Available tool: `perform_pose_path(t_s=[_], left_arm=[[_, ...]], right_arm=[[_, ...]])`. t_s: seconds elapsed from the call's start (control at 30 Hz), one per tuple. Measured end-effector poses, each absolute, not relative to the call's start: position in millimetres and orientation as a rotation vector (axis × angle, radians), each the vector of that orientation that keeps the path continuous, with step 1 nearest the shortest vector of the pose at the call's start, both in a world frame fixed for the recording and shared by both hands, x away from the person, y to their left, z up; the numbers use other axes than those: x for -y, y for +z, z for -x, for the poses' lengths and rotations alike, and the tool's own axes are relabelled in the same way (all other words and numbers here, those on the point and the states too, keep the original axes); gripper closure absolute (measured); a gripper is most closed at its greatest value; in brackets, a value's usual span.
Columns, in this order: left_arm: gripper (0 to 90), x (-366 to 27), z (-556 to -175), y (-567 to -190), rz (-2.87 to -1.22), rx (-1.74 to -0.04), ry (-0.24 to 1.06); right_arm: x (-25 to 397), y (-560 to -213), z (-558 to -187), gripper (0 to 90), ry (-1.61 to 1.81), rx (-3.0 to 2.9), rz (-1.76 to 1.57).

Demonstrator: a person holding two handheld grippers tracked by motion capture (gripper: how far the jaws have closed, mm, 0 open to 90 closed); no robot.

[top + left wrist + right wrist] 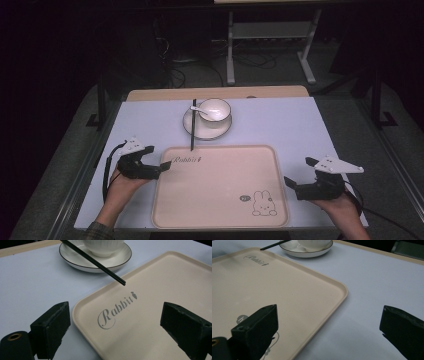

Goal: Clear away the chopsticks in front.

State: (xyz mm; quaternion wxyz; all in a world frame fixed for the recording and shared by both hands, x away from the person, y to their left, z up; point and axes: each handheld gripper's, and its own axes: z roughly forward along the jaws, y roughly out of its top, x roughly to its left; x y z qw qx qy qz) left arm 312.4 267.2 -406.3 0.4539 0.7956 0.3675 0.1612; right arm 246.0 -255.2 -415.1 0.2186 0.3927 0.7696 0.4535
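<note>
1. Currently, the left gripper is sitting at the tray's left rim, jaws apart and straddling the near-left corner region, as the left gripper view shows.
2. The right gripper is waiting just beside the tray's right rim, jaws apart, empty; one jaw is hanging over the tray, the other over the bare surface.
3. Judged from this symmetry, both grippers are lining up to grasp the tray by opposite edges.
4. The tray is lying flat at the near centre of the surface.
5. Beyond it, a bowl with a spoon is standing on a saucer.
6. A chopstick is resting on the saucer, its tip overhanging the tray's far rim; lifting the tray could disturb it.
</note>
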Motion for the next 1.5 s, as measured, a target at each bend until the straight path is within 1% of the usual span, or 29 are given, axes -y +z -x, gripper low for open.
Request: perform_pose_path(t_s=[0.6,0.97,1.0,1.2,1.5], left_arm=[[8.5,-241,-342,-402,-1.984,-0.879,0.387],[9.0,-223,-366,-399,-1.98,-0.895,0.383],[13.5,-222,-371,-398,-1.981,-0.898,0.386],[15.2,-214,-391,-397,-1.994,-0.924,0.388],[24.8,-194,-422,-399,-2.032,-0.96,0.385]], right_arm=[[257,-415,-245,1.2,1.253,-2.134,-1.089],[257,-415,-245,1.1,1.263,-2.131,-1.093],[257,-415,-245,1.2,1.265,-2.132,-1.092],[256,-416,-245,1.2,1.267,-2.139,-1.09],[257,-416,-245,1.2,1.276,-2.139,-1.095]])
